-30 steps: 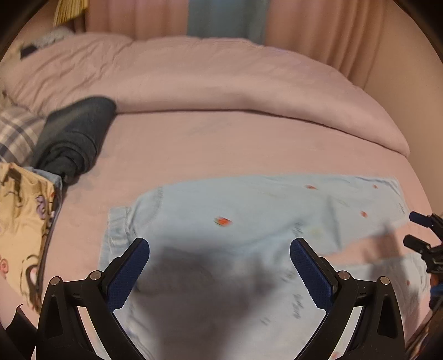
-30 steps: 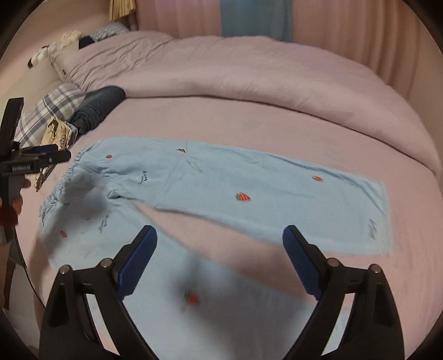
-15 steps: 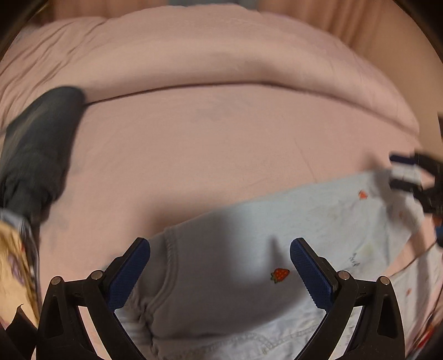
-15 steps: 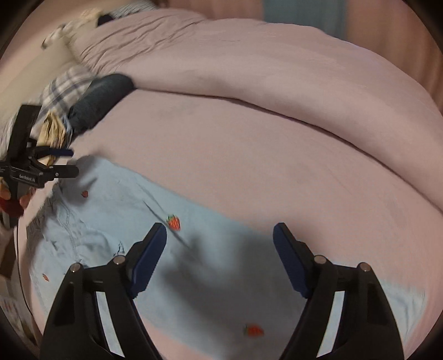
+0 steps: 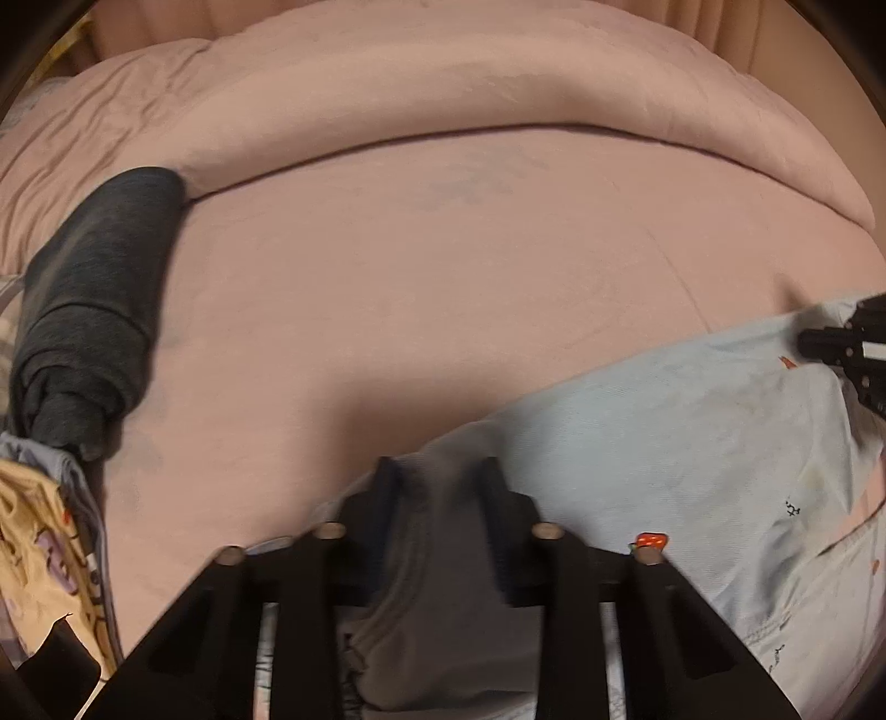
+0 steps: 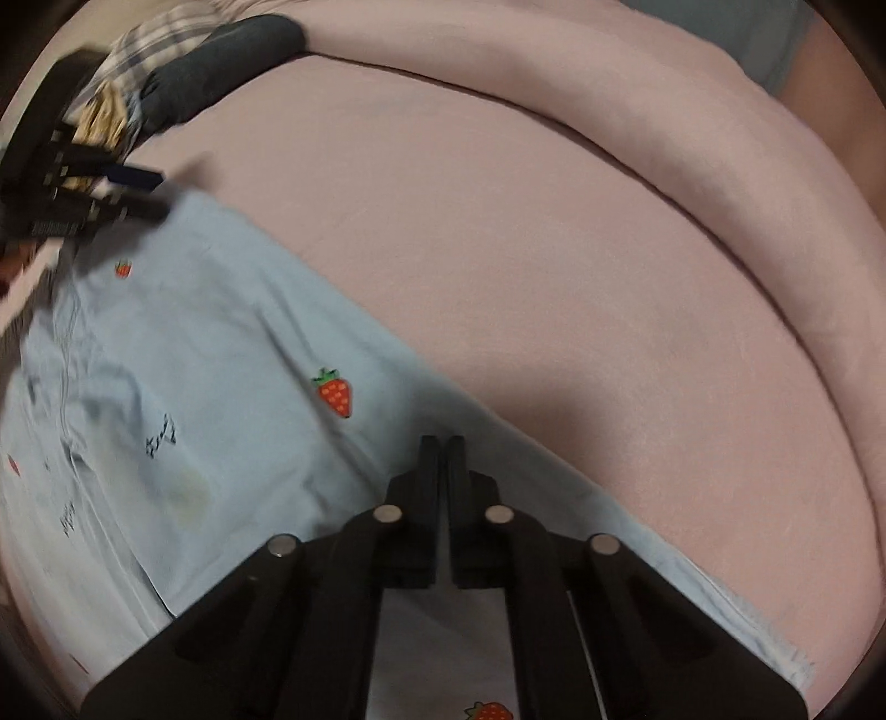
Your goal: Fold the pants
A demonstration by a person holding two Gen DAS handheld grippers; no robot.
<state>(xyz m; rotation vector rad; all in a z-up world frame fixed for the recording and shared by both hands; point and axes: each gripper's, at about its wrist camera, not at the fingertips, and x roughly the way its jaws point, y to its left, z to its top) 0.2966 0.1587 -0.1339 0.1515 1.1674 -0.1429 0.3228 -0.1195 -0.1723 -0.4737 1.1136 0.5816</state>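
Light blue pants (image 5: pixel 692 443) with strawberry prints lie flat on a pink bed sheet (image 5: pixel 443 277); they also show in the right wrist view (image 6: pixel 221 360). My left gripper (image 5: pixel 437 482) is shut on the far edge of the waistband, with cloth bunched between its jaws. My right gripper (image 6: pixel 441 448) is shut on the far edge of a pant leg. In the left wrist view the right gripper (image 5: pixel 847 343) shows at the right edge; in the right wrist view the left gripper (image 6: pixel 111 194) shows at the upper left.
A rolled dark grey garment (image 5: pixel 94 310) lies at the left of the bed, with patterned yellow cloth (image 5: pixel 33 554) beside it. A folded pink duvet (image 5: pixel 443 94) runs across the far side. Plaid cloth (image 6: pixel 155 27) lies by the dark garment.
Both grippers dropped down to the pants' far edge and closed from wide open: the left on the waistband, the right on the leg edge.
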